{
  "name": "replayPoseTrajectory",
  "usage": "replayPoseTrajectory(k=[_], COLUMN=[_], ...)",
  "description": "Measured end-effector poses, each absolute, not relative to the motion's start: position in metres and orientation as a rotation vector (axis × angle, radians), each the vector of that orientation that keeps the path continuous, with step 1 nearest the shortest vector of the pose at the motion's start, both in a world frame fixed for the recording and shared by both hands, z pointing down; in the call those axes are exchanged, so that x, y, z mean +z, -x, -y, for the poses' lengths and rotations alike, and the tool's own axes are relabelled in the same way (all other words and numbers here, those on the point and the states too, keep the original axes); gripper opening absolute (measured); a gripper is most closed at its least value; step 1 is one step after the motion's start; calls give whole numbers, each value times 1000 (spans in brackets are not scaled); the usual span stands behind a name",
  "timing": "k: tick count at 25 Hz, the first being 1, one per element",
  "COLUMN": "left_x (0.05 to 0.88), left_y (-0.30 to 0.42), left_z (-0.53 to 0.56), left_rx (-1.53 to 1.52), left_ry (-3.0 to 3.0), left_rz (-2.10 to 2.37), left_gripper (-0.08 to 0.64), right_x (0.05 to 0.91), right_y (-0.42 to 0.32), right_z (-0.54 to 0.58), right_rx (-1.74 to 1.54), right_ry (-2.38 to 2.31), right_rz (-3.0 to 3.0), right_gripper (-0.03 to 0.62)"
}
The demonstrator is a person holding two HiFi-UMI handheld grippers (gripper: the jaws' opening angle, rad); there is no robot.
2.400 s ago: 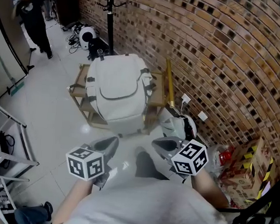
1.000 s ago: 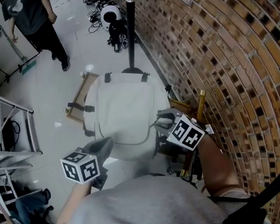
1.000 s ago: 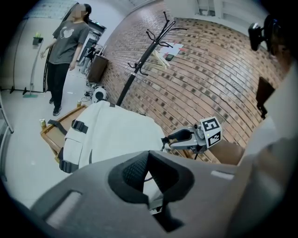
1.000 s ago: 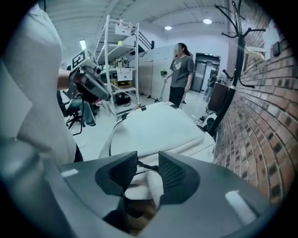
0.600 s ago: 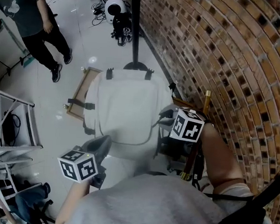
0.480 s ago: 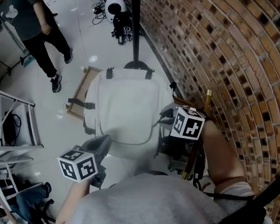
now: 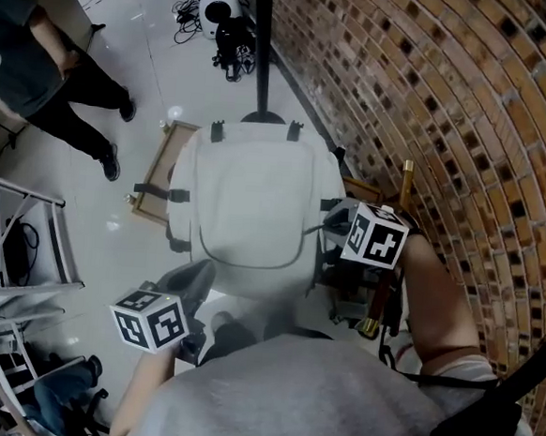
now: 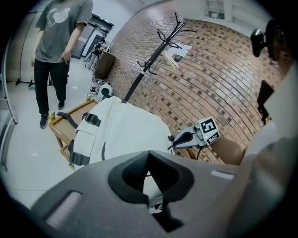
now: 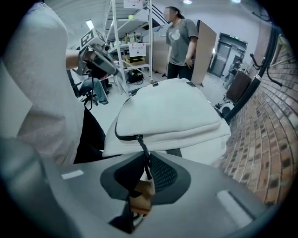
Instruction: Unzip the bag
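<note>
A white backpack (image 7: 251,197) lies on a wooden chair, also seen in the left gripper view (image 8: 121,130) and the right gripper view (image 9: 172,109). My right gripper (image 7: 331,228) is at the bag's right side. Its jaws have just been closing, and in the right gripper view (image 9: 145,174) the black zipper pull cord (image 9: 143,155) runs down between the pads, which pinch it. The dark zipper line curves left from the slider. My left gripper (image 7: 198,277) hangs off the bag's near edge, apart from it, its jaws (image 8: 149,179) together with nothing between them.
The wooden chair frame (image 7: 154,179) sticks out left of the bag. A black coat stand (image 7: 262,33) rises behind it, against the brick wall (image 7: 451,104). A brass-coloured pole (image 7: 392,259) leans by my right arm. A person (image 7: 48,82) stands at the far left, near metal shelving (image 7: 9,229).
I have come up close to the backpack. My right gripper has dipped at the bag's right side. The person at the left has moved further left.
</note>
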State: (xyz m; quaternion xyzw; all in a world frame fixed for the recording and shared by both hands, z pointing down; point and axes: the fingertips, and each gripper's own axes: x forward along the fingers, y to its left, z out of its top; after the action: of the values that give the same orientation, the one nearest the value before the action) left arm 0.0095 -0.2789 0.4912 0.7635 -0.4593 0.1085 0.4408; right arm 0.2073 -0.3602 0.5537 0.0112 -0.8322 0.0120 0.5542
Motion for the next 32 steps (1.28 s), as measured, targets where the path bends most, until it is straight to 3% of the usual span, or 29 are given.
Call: replayPoseTrajectory(k=[15, 32], left_x=[479, 483], left_y=[33, 64], left_z=[258, 226], left_rx=[348, 416], left_ry=[-2019, -2072], left_rz=[951, 864], left_gripper=[2, 2], right_x=[572, 576], right_y=[-200, -184], right_z=[288, 254], right_rx=[318, 382], right_ry=[-497, -671], right_rz=[1915, 1893], right_gripper=[38, 35])
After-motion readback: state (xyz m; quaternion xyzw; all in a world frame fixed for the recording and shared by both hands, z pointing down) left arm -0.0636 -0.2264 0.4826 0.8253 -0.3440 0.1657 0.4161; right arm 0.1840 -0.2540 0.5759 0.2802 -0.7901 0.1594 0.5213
